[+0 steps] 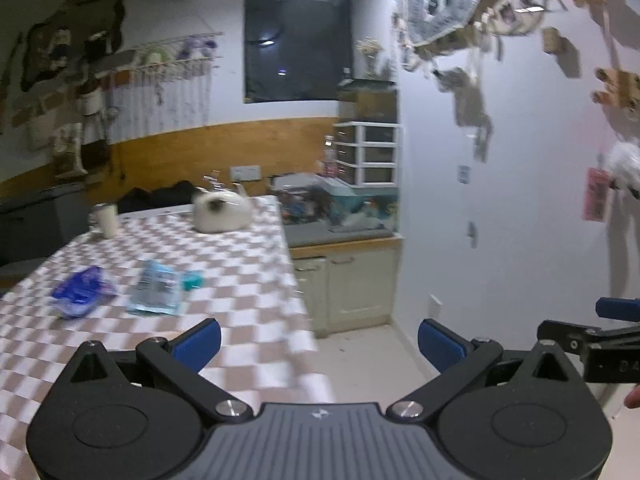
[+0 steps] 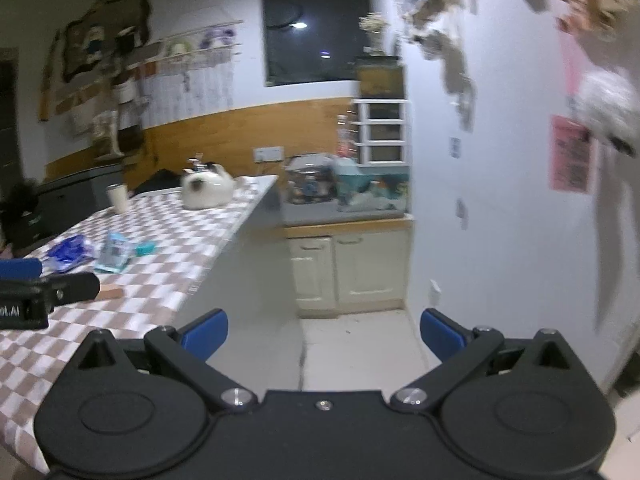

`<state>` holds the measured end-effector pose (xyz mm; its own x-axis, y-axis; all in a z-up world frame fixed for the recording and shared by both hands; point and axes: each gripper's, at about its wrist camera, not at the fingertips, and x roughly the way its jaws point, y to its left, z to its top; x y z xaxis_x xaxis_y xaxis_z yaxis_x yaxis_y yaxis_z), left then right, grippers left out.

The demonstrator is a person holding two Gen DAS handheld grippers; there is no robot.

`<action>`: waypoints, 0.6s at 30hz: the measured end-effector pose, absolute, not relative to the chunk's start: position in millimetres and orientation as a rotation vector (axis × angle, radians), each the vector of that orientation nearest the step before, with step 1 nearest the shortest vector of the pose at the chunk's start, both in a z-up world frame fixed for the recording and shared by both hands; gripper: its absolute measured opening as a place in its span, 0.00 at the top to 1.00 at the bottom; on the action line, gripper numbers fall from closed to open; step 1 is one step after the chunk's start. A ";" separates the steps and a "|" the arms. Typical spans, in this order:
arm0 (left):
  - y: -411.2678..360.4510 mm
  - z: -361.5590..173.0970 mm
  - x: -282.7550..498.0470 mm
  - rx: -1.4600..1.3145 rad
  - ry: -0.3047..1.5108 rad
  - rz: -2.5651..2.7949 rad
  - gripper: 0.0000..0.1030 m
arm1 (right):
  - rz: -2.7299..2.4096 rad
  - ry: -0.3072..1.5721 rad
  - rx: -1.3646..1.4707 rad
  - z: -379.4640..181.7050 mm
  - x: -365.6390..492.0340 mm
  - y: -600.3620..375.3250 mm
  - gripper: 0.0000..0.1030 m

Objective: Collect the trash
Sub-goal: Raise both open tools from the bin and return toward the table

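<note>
On the checkered table [image 1: 240, 264] lie a crumpled blue wrapper [image 1: 82, 290], a light-blue packet [image 1: 156, 288] and a small teal piece [image 1: 192, 280]. The right wrist view shows the same blue wrapper [image 2: 68, 254], light-blue packet [image 2: 114, 254] and teal piece [image 2: 146, 247], plus a small brown block [image 2: 110, 291]. My left gripper [image 1: 319, 344] is open and empty, held over the table's near right edge, short of the trash. My right gripper [image 2: 324, 334] is open and empty over the floor beside the table [image 2: 168, 280]. Each gripper shows at the edge of the other's view.
A white teapot [image 1: 222, 210] and a cup [image 1: 106, 220] stand at the table's far end. Right of the table are a cream cabinet [image 1: 348, 280] with a cluttered top, stacked drawers [image 1: 370, 152] and a white wall [image 1: 520, 200] with hanging decorations. Pale floor [image 2: 360, 344] runs between them.
</note>
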<state>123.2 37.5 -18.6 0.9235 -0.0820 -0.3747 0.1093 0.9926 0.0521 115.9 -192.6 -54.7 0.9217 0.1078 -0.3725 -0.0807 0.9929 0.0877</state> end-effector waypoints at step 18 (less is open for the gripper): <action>220.1 7.9 187.5 0.113 0.389 0.057 0.00 | 0.326 0.400 0.025 -36.5 184.2 -58.4 0.00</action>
<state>187.5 220.1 7.9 0.9240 0.0769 -0.3747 -0.0335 0.9921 0.1211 184.2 -58.4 -36.5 0.8699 0.3166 -0.3782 -0.3068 0.9477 0.0877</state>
